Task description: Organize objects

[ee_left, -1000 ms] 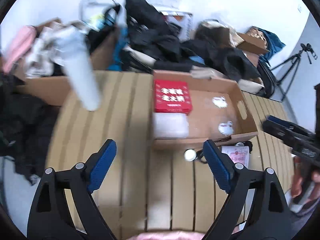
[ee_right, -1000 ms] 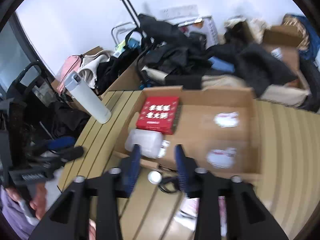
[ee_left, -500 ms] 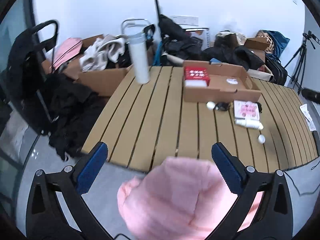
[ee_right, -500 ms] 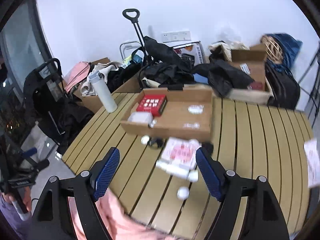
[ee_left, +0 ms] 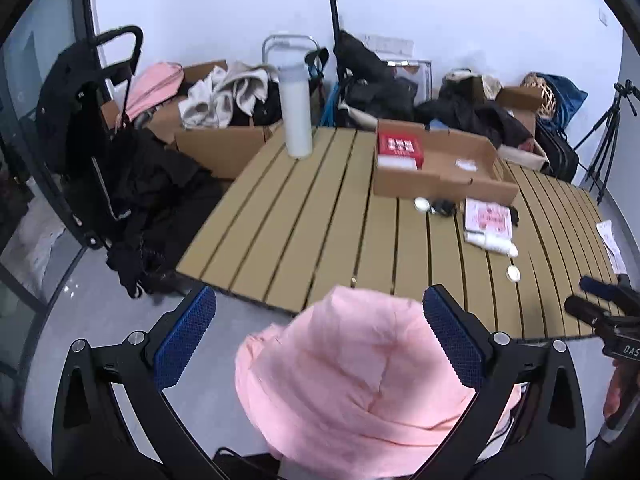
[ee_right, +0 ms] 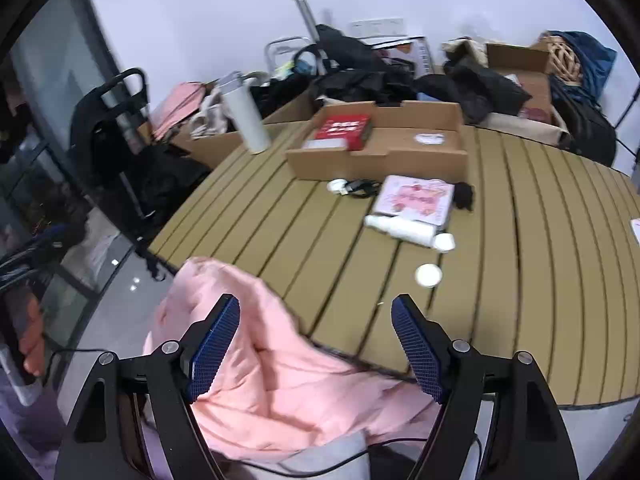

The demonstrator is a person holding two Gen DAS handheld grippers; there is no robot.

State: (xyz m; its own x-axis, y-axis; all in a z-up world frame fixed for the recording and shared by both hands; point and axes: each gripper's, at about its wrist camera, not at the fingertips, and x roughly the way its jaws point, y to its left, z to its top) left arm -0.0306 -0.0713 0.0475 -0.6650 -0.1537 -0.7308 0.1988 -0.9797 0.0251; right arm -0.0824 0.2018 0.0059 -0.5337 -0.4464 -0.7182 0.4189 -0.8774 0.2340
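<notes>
- One slatted wooden table [ee_left: 304, 216] fills the middle of both views; its near edge lies just beyond both grippers.
- One pink padded garment [ee_left: 360, 380] bulges below that edge. In the left wrist view it sits between the spread fingers, low in the frame; in the right wrist view its folds lie behind and beneath the left-hand finger.
- One shallow cardboard tray [ee_left: 444, 178] stands at the table's far side, open on top, with one red box [ee_left: 400, 147] in its left end and a white sticker on its floor.
- One tall white bottle [ee_left: 296, 114] stands upright near the far left corner, well apart from the tray.
- One pink printed packet [ee_right: 416, 198] lies flat in front of the tray; one white tube [ee_right: 404, 230] lies on its side, touching the packet's near edge.
- Two small round white lids show: one [ee_right: 428, 275] nearest the fingers, one [ee_right: 336, 186] by the tray's front wall beside a black cable [ee_right: 362, 188].
- One small dark clump [ee_right: 464, 195] sits just right of the packet.
- The left gripper [ee_left: 320, 336] has just been opening and stands wide, pads gripping nothing.
- The right gripper [ee_right: 316, 344] has likewise been opening and stands wide, nothing clamped; all table objects lie well ahead of it.
</notes>
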